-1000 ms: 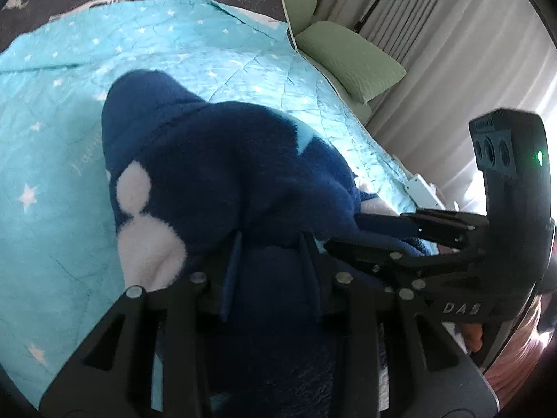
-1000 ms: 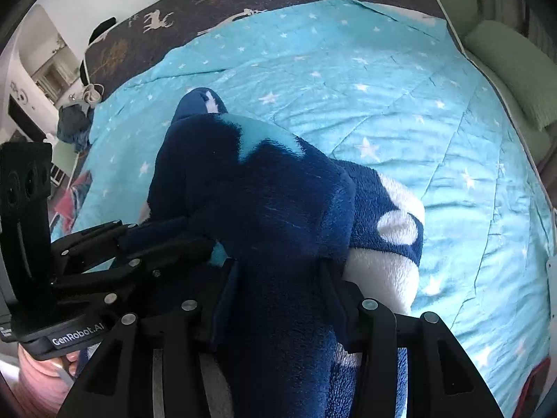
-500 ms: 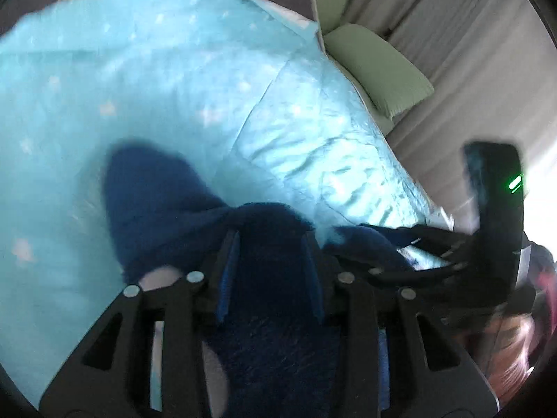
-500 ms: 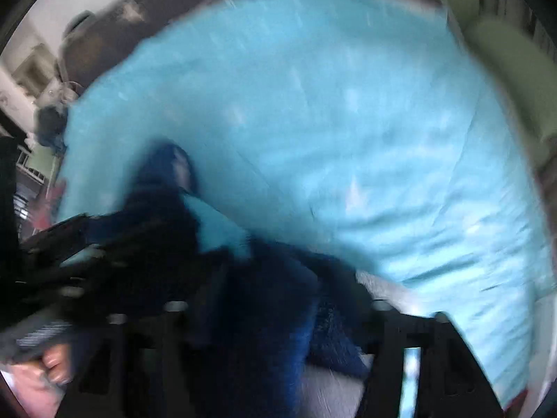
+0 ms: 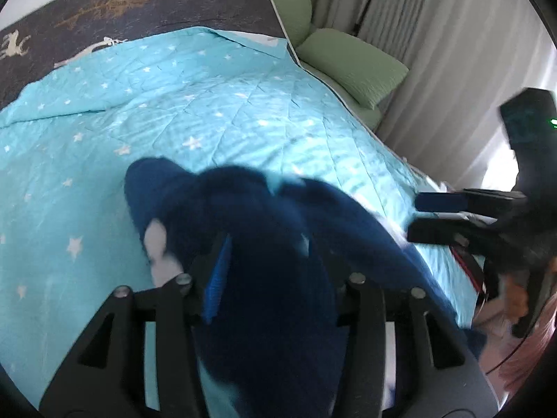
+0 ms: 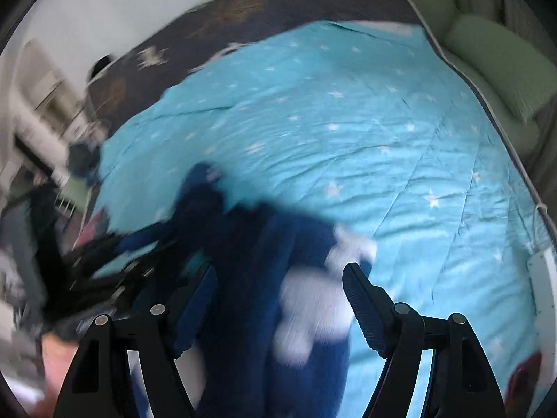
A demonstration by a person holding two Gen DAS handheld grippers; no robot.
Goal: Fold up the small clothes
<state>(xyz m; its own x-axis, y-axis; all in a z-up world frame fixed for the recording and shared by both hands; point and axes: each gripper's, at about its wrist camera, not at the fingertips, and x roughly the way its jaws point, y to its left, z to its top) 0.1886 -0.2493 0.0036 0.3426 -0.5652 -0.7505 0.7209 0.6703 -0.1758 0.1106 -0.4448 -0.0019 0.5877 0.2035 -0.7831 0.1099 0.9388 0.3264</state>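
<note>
A dark blue fleece garment [image 5: 226, 202] with white patches lies bunched on the turquoise star quilt [image 5: 209, 104]. Its near end rises between the fingers of my left gripper [image 5: 278, 264]. Those jaws are opening but still press the thick fleece. In the right wrist view the same garment [image 6: 250, 244] runs under my right gripper [image 6: 282, 278]. Its jaws are opening wide and the pads [image 6: 358, 296] stand clear of the cloth. The left wrist view shows the right gripper [image 5: 416, 217] off the garment's right edge, empty. The left gripper is a dark blur at the left of the right wrist view.
The quilt [image 6: 348, 139] covers most of the bed. A dark blanket with deer [image 5: 122, 3] lies at its far end. Green pillows [image 5: 351, 66] sit along the right side by grey curtains [image 5: 452, 35]. A white device [image 6: 541, 268] rests at the bed's right edge.
The right jaws have spread and let go of the fleece, and that gripper now stands apart to the right. Both grippers have pulled up and back, so more quilt shows. The left jaws have widened a little.
</note>
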